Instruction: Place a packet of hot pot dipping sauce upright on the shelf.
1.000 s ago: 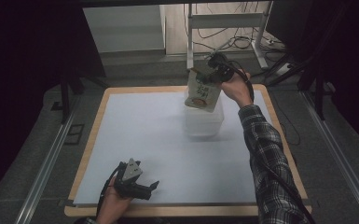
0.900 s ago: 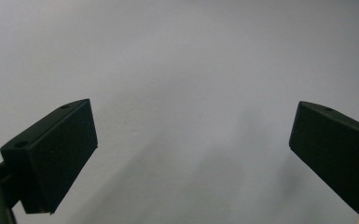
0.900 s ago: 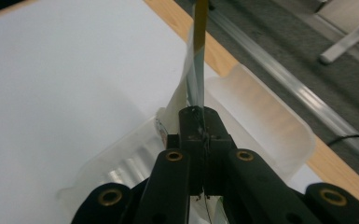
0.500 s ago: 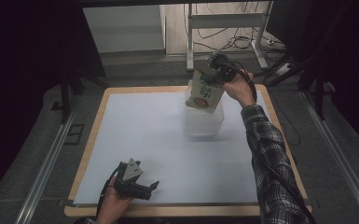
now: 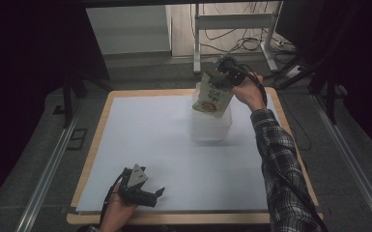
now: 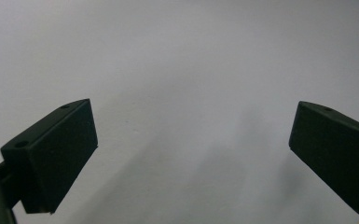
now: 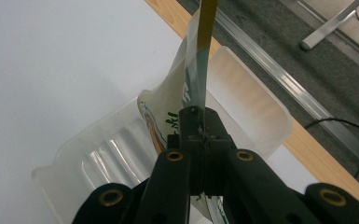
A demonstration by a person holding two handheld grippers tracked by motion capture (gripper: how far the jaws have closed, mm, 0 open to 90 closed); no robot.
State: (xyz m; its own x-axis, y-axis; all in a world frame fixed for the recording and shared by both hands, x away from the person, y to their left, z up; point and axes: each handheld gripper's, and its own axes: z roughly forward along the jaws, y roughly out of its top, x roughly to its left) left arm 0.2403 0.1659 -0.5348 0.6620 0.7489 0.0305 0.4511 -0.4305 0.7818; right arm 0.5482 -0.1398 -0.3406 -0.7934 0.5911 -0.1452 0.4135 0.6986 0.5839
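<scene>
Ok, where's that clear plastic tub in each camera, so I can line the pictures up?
High view: the clear tub stands right of centre on the white sheet, below the printed pouch held in the right gripper.
Left gripper view: not in it; just white sheet between open fingers.
Right gripper view: the tub spans the middle, under the pinched pouch.
Shared landmark: the table's wooden edge beside the tub.
</scene>
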